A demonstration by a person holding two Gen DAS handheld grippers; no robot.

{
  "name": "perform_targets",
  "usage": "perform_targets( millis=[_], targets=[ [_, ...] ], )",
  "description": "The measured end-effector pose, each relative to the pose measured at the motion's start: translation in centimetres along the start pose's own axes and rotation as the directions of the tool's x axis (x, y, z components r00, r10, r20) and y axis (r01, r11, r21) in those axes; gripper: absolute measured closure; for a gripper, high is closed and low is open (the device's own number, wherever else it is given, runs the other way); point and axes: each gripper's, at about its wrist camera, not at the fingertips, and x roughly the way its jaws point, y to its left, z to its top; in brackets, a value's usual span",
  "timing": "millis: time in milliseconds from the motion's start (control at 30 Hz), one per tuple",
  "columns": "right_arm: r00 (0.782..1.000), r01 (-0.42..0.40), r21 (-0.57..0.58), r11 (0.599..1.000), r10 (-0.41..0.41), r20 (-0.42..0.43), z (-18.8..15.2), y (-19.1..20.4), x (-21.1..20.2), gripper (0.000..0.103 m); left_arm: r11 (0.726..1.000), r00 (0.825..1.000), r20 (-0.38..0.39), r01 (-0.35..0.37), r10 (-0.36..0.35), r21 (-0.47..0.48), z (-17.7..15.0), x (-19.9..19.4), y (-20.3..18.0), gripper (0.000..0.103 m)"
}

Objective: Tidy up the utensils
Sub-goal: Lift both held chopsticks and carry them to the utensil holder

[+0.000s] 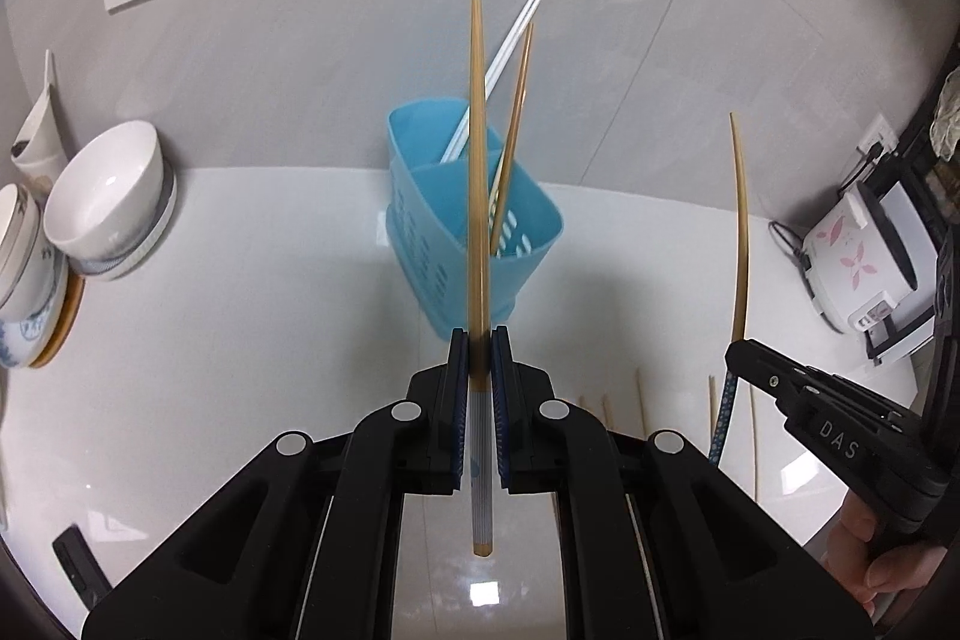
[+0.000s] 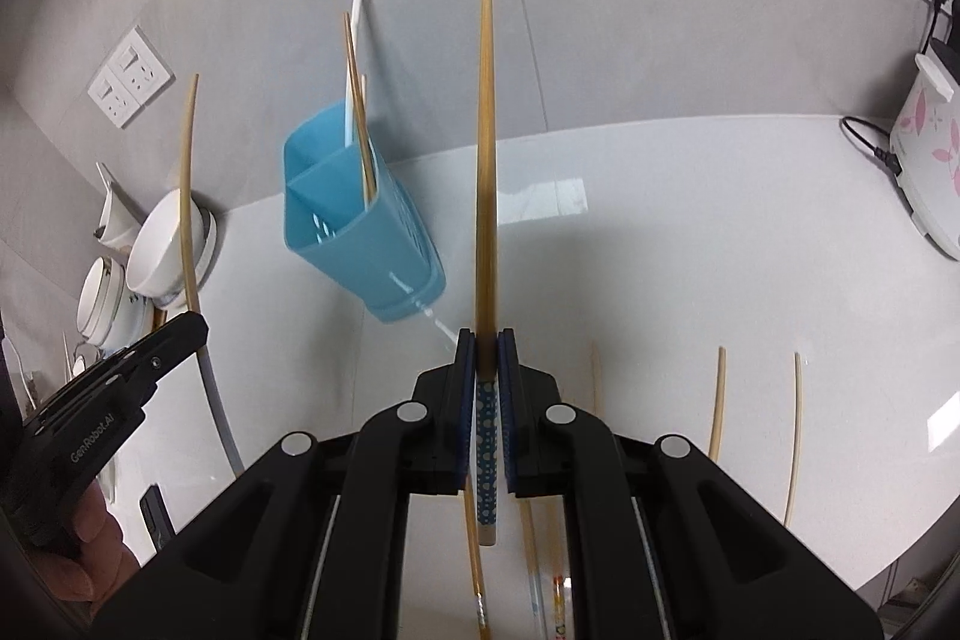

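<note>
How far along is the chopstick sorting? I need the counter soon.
Done: the blue holder already has a white pair and a bamboo chopstick or two standing in it. In hand: the left gripper is shut on one grey-handled chopstick, the right gripper on a blue dotted one, both off the counter. Left: several loose chopsticks lie on the counter.

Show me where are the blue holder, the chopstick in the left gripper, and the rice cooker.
blue holder (image 1: 516,244): left wrist view, on its front wall.
chopstick in the left gripper (image 1: 478,172): left wrist view, mid shaft.
rice cooker (image 2: 924,148): right wrist view, on its flowered side.
</note>
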Motion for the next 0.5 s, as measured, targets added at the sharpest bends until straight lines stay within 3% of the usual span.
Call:
perform_targets(
  millis=[333, 500],
  targets=[
    [0.997, -0.026, -0.019, 1.0, 0.027, 0.066, 3.5, 1.7, 0.5, 0.096, 0.998, 0.993, 0.105, 0.053, -0.055, 0.023, 3.9, 0.9, 0.0, 0.096],
    [0.995, -0.035, -0.018, 0.999, 0.037, 0.091, 5.3, 2.1, 0.9, 0.096, 0.995, 0.98, 0.177, 0.09, -0.095, 0.034, 5.2, 1.4, -0.4, 0.096]
  ],
)
